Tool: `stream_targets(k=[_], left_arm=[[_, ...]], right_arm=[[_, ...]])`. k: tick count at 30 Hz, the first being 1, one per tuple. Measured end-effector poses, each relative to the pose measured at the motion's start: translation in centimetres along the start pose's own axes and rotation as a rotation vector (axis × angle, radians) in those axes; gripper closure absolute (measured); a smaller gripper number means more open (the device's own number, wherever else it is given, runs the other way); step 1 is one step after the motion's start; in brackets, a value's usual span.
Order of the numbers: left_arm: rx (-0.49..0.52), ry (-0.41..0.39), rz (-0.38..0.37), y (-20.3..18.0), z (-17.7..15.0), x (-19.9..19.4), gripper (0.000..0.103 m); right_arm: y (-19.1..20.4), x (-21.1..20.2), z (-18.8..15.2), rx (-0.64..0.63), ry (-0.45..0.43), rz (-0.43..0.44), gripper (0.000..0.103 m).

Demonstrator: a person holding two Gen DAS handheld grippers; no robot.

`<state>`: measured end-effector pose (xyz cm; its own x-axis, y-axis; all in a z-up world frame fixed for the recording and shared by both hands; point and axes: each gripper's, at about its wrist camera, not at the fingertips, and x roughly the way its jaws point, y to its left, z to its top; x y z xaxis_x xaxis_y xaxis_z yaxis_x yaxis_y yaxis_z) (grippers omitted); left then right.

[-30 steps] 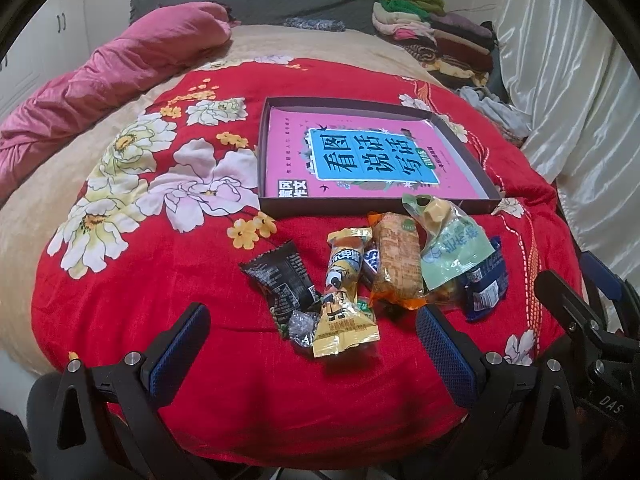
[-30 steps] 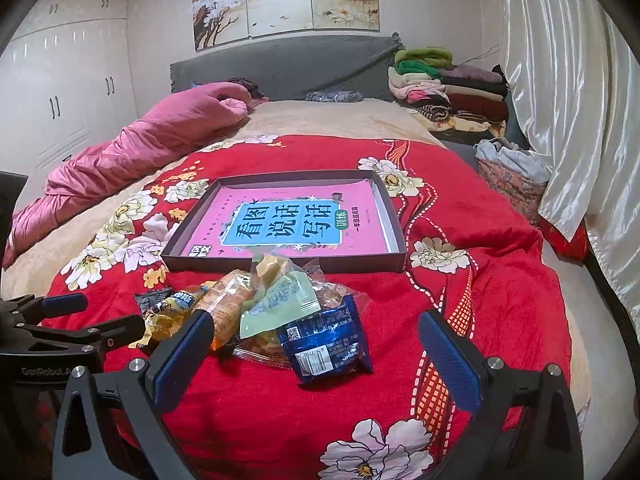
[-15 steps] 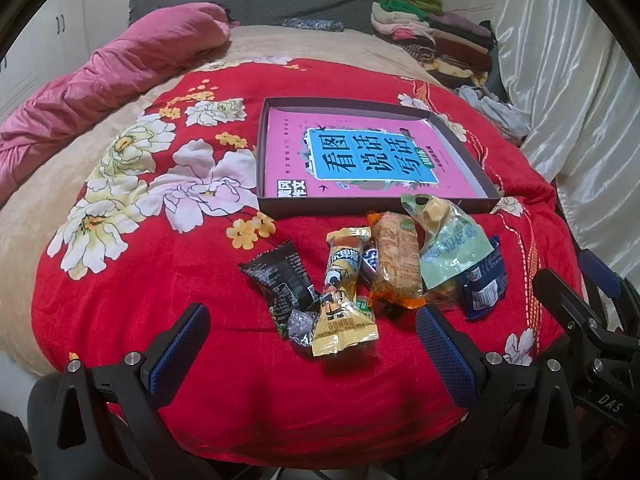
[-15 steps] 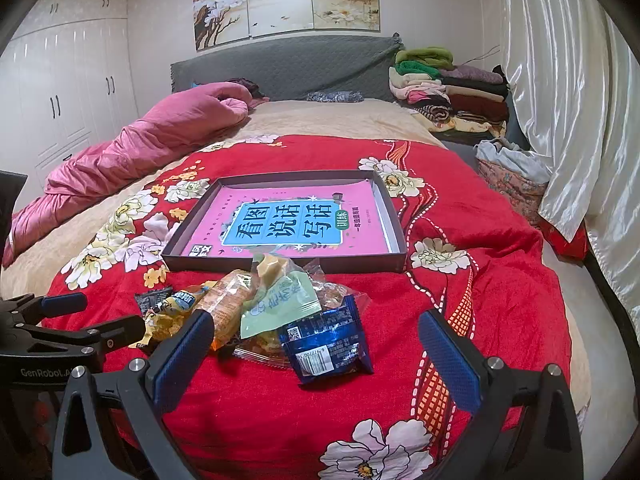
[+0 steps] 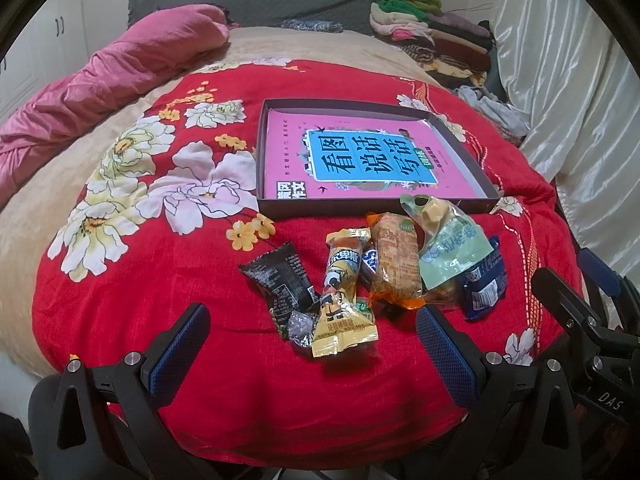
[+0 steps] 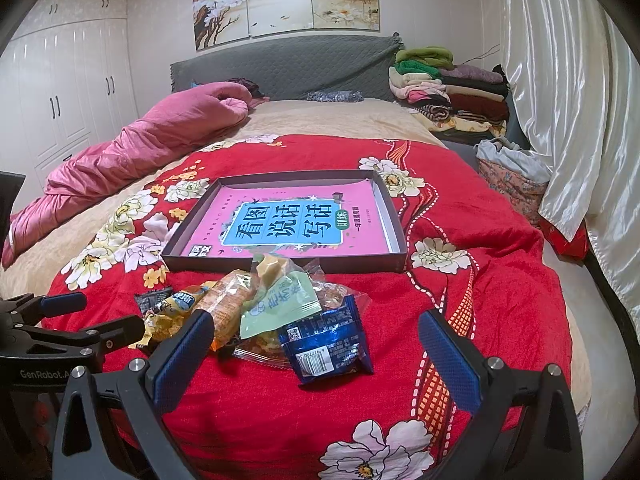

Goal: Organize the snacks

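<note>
A heap of wrapped snacks lies on the red flowered bedspread point(image 5: 120, 280): a black packet point(image 5: 280, 280), a yellow packet point(image 5: 340, 300), an orange one point(image 5: 396, 260), a pale green pouch point(image 5: 452, 248) and a blue packet point(image 6: 326, 344). Just behind them sits a shallow dark box point(image 5: 360, 204) with a pink book point(image 5: 360, 156) lying inside. My left gripper point(image 5: 308, 348) hovers open just short of the yellow and black packets. My right gripper point(image 6: 316, 344) stands open around the blue packet's near side, holding nothing.
A pink quilt point(image 6: 140, 148) lies rolled along the bed's left side. Folded clothes point(image 6: 448, 88) are stacked at the far right by the grey headboard point(image 6: 280, 68). White curtains point(image 6: 580, 120) hang on the right; the bed edge drops off there.
Both views have barely shifted; the snacks and the box lie where they were and both grippers remain open.
</note>
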<state>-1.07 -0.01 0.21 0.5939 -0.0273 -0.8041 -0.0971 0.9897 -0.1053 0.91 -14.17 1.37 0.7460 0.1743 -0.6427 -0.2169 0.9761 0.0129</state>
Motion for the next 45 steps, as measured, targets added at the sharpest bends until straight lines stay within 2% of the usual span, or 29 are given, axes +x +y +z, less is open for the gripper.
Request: stream_targets(k=[10,23,30,35,40,45], left_arm=[[-0.020,0.011,0.010,1.0,0.1,0.5,0.000],[-0.113,0.051,0.026,4.7,0.4,2.2,0.000],[-0.171,0.091,-0.009,6.4,0.3,3.9,0.001],[-0.183,0.121,-0.084,6.2,0.6,5.1,0.007],[-0.193,0.156,-0.135,5.7,1.1,6.5,0.021],[-0.211,0.190,-0.185,5.6,1.3,7.6,0.035]], right_arm=[[0.0,1.1,0.1,-0.005,0.016,0.011,0.000],[0.5,2.5,0.2,-0.034,0.028,0.036,0.000],[2.6,3.3,0.3,-0.088,0.039,0.135,0.000],[5.0,4.4,0.1,-0.151,0.070,0.174,0.001],[6.3,5.9,-0.3,-0.184,0.133,0.203,0.016],[6.5,7.2,-0.4,-0.165,0.170,0.227,0.028]])
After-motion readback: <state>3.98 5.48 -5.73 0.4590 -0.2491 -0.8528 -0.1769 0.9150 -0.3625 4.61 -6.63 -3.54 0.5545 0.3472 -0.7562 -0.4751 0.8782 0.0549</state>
